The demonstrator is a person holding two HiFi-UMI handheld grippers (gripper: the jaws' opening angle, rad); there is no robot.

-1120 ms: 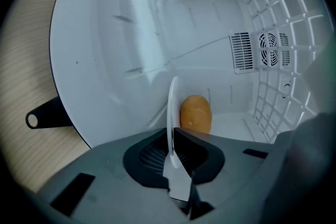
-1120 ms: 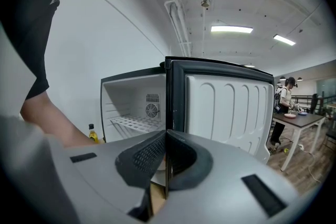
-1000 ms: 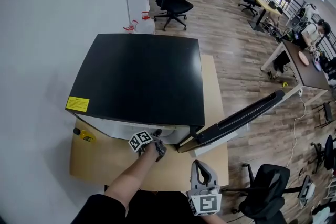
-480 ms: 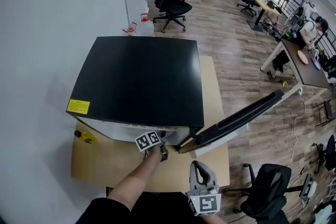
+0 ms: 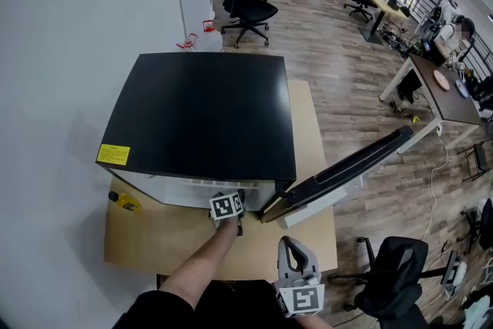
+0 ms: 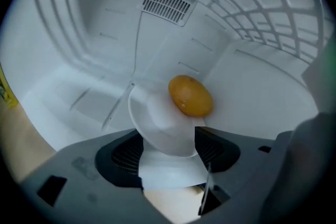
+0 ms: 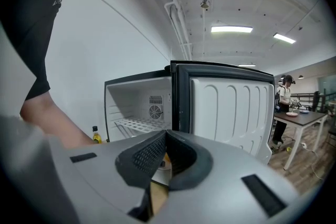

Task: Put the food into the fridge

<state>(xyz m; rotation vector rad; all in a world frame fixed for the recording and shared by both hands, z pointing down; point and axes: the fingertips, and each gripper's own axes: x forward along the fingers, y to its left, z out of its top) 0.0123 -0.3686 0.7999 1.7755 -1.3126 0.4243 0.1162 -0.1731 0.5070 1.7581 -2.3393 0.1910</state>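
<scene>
Left gripper view alone: orange food (image 6: 190, 96) on white plate (image 6: 156, 122)

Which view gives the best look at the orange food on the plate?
The left gripper view: the orange food sits unobstructed on the white plate inside the fridge. The head view shows only the fridge's black top, which hides it. The right gripper view shows at most an orange sliver.

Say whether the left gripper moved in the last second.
Yes. The left gripper rolled: its marker cube swung right along the fridge, toward its open door. Its jaws have just been opening, the white plate between them.
</scene>
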